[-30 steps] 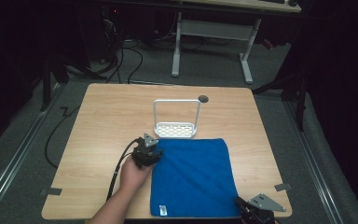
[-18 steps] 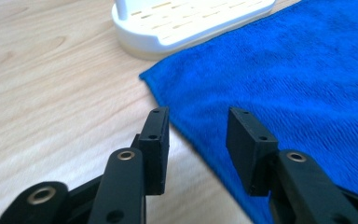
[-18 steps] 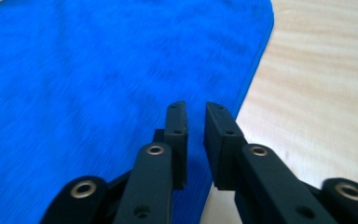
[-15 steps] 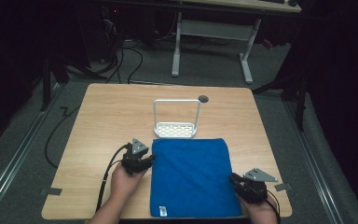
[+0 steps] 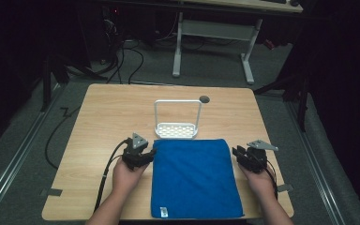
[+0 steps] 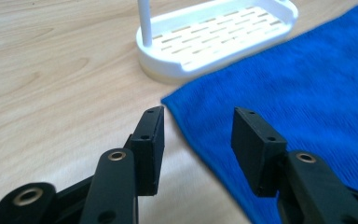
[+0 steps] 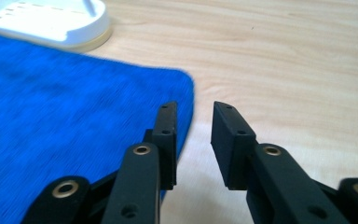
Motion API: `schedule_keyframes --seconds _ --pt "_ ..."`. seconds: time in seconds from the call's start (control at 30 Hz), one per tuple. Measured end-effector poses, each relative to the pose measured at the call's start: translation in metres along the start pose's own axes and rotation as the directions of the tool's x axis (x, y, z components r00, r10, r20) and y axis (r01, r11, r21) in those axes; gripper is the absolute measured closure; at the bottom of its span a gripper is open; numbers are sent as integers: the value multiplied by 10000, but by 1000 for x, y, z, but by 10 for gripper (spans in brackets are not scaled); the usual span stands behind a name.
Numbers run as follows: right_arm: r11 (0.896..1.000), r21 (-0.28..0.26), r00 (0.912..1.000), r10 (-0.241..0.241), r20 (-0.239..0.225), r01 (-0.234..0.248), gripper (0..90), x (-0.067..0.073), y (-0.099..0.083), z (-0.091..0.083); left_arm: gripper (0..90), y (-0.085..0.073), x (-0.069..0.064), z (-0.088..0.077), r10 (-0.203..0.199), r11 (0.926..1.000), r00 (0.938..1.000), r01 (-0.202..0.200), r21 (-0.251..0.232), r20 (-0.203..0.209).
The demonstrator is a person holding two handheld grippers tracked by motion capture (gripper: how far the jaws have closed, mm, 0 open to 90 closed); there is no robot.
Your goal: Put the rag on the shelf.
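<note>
With the blue microfibre cloth (image 5: 194, 177) spread flat at the table's (image 5: 103, 112) near middle, flanked either side: left gripper (image 5: 143, 157) at its far-left corner, right gripper (image 5: 243, 158) by the right edge, both just opening and empty, probably to pinch the far corners. Beyond, touching the cloth's far edge, white slotted rack (image 5: 177, 129) holding nothing

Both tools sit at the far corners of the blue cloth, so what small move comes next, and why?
Probably lower each tool onto its corner and close. The left tool has just been opening and straddles the blue cloth edge with nothing pinched; the right tool, also just opening, hangs off the other far corner, empty.
</note>
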State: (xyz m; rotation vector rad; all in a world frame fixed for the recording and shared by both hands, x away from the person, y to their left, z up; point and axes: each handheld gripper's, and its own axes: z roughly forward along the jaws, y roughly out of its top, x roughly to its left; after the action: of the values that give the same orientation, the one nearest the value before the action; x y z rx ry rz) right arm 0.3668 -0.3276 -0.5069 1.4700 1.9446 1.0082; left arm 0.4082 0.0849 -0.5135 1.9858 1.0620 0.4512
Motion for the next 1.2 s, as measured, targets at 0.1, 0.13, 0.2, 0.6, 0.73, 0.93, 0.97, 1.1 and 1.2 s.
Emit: schedule_keyframes --seconds 0.1,0.13,0.2,0.6,0.73,0.93,0.97,1.1,1.2 --pt "9998 136 9999 135 18 -135 694 -1 5 6 552 7 4 7 -144 9999 9999 144 46 -65" --pt "9999 134 9999 102 9 -102 686 -2 7 9 555 10 4 9 -261 9997 9996 262 39 -80" --pt "9999 142 10000 21 0 -21 662 -1 12 14 571 16 7 12 -358 9994 9993 358 -30 -60" --pt "9984 562 10000 -36 -15 37 656 8 28 42 565 16 13 38 -1284 9903 9911 1263 574 351" --pt "9973 736 9999 18 169 -30 658 8 28 49 582 13 10 45 -1249 9898 9913 1217 738 404" --pt "9925 1189 9994 271 231 -297 657 4 22 62 740 13 3 47 -866 9933 9949 822 813 516" --pt "9925 1189 9994 271 231 -297 657 4 22 62 750 13 3 47 -866 9933 9949 822 813 516" --pt "9940 1089 9993 -73 363 33 746 11 19 61 829 11 1 46 -854 9935 9937 795 811 725" --pt "9934 1092 9987 -381 343 341 877 16 17 59 863 10 2 47 -1032 9922 9907 962 793 885"
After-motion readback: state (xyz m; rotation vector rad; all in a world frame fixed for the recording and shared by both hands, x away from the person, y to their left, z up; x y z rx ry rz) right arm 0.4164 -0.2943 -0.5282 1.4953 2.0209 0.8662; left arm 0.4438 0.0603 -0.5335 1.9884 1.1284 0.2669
